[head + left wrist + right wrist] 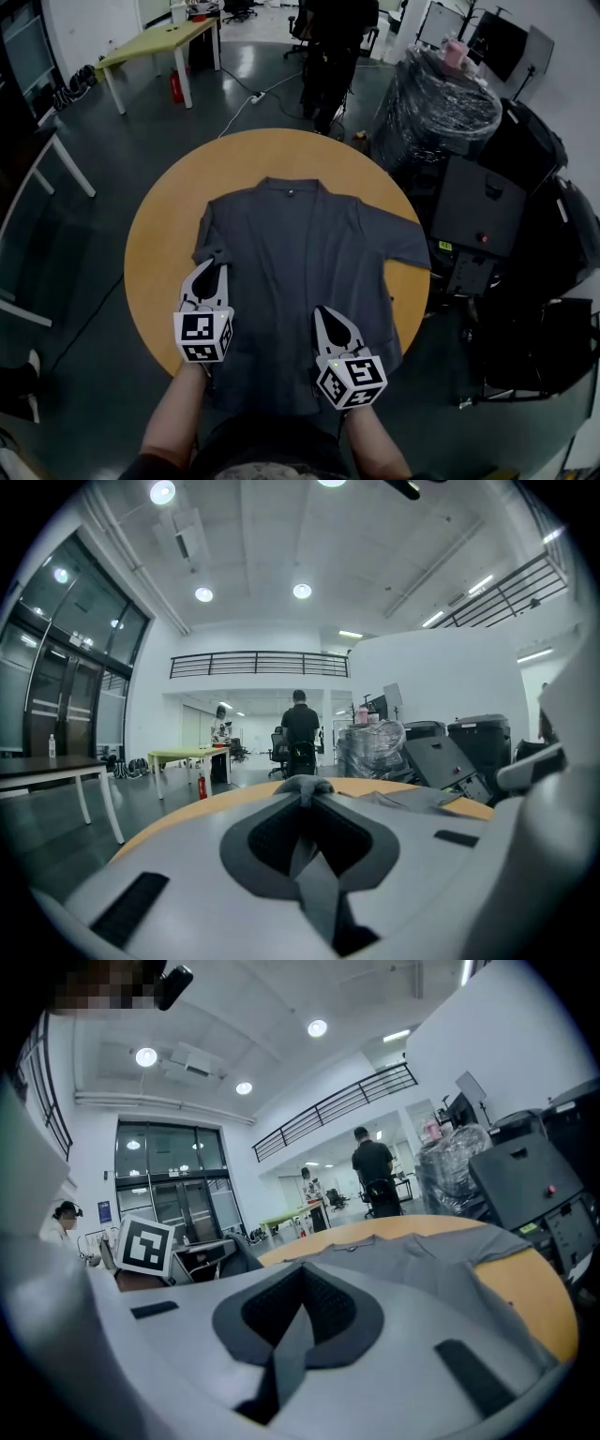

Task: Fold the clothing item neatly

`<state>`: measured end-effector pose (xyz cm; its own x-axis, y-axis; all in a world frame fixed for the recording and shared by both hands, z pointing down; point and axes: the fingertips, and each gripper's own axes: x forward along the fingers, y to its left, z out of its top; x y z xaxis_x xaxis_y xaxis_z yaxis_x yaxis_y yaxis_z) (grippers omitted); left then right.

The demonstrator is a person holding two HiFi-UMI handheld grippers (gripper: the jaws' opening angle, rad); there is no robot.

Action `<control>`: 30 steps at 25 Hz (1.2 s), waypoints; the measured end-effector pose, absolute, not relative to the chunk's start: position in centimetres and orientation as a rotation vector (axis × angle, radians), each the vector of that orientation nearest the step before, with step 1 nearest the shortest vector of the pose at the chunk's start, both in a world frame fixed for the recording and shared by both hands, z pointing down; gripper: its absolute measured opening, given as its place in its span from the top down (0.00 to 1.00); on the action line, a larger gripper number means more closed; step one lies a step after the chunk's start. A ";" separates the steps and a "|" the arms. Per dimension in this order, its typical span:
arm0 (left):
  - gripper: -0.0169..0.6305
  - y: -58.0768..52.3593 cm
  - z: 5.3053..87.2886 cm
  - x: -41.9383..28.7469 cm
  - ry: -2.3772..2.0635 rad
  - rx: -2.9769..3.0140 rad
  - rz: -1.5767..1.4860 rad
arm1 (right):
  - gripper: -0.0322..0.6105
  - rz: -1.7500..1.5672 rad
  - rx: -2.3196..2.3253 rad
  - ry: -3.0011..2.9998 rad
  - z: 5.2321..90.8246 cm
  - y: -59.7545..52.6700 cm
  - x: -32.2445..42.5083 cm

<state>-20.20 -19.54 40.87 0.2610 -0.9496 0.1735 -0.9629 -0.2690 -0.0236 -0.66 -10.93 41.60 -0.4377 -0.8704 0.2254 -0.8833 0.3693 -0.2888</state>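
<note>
Left gripper (217, 265) is pinched shut on the grey cardigan (300, 244) at the end of its left sleeve. The left gripper view shows a strip of grey cloth running between the closed jaws, with a little wad bunched up at the tips. The cardigan lies flat on the round wooden table (164, 225), collar at the far side and the right sleeve spread out to the right. Right gripper (325, 317) is clamped too, on the cardigan's lower front, with cloth caught between its jaws in its own view.

The only print is the square markers on each cube (202, 336), plus a yellow label (443, 246) on the black case that's too small to read.

The head view alone shows the whole cardigan. The left gripper view adds a green table (187, 755) and a standing person (300, 728).
</note>
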 end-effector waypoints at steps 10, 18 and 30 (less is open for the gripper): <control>0.92 -21.8 40.6 -22.0 -1.812 2.414 0.164 | 0.97 0.538 1.665 -2.517 41.1 -13.7 -1.6; 0.92 -25.6 39.4 -14.3 -1.781 2.500 0.214 | 0.97 0.563 1.678 -2.523 42.1 -17.2 4.7; 0.92 -29.1 42.1 -1.5 -1.733 2.503 0.402 | 0.97 0.589 1.609 -2.542 43.3 -21.4 14.8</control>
